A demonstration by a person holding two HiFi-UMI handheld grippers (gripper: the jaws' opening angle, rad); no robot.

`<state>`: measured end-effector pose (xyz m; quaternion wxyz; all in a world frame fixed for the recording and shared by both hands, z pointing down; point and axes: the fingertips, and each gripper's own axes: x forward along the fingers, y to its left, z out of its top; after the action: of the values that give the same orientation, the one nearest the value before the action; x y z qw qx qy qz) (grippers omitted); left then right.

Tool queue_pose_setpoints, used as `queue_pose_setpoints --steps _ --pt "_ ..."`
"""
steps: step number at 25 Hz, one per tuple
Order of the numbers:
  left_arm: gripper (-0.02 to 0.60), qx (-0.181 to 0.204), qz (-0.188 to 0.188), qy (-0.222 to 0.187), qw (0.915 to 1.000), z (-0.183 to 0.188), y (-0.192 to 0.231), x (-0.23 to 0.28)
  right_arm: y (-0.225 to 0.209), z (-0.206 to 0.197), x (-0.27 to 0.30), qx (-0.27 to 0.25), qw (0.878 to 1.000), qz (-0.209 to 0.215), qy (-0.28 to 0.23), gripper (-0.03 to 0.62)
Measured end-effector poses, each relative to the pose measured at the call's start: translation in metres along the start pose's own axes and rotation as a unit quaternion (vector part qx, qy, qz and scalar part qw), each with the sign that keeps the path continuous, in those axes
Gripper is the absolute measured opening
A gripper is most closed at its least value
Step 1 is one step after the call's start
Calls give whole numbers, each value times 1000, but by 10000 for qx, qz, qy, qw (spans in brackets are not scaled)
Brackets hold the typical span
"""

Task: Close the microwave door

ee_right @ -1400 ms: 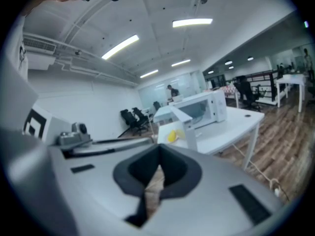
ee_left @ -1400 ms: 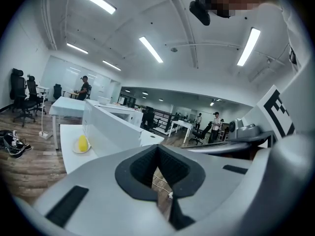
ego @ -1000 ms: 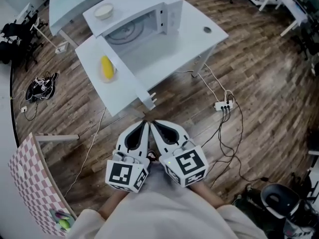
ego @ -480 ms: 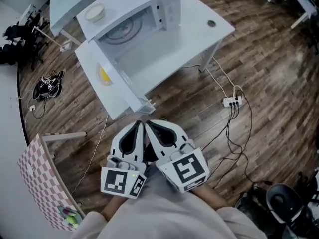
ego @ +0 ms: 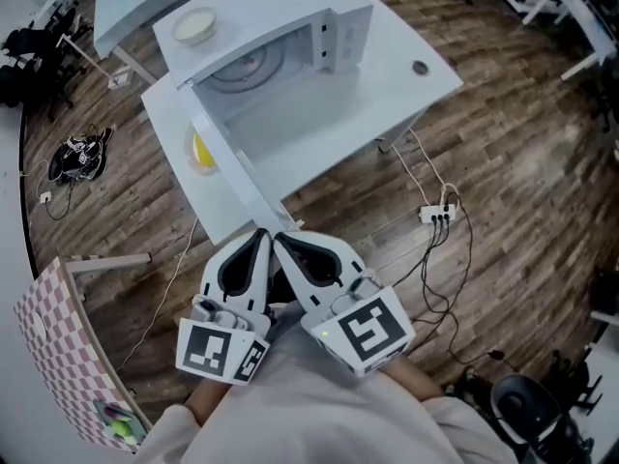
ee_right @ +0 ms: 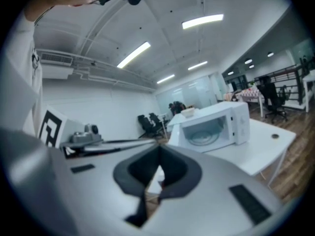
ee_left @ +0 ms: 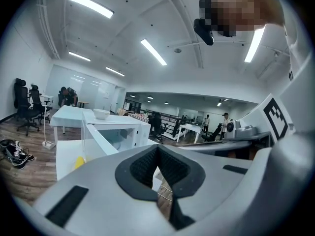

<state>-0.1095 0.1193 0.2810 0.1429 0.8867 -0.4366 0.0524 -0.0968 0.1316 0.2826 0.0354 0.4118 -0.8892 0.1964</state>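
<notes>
Both grippers have drawn in on the free end of the microwave door (ego: 232, 167) since a second ago, and that end now sits just beyond their tips in the head view. The left gripper (ego: 258, 237) and right gripper (ego: 281, 243) lie side by side close to the person's body, each with its jaws pressed together and nothing between them (each gripper's own view shows the same).

The microwave (ego: 290, 27) stands at the far side of the white surface (ego: 397, 80), a bowl (ego: 194, 25) on its top. Its door is swung wide open toward the near left, with something yellow (ego: 202, 151) showing through the door panel.

This looks like the approach, with no push begun. The next move probably calls for setting a gripper against the door's left-hand outer face near its free end, then sweeping it to the far right until it shuts.
</notes>
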Motion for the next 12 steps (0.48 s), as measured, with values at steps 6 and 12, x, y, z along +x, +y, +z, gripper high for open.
queue_pose_setpoints --steps 6,12 --pt "15 -175 -467 169 9986 3 16 19 -14 13 24 -106 9996 109 230 20" --pt "16 -262 -799 529 9950 -17 36 16 -35 8 38 -169 9987 -81 472 20"
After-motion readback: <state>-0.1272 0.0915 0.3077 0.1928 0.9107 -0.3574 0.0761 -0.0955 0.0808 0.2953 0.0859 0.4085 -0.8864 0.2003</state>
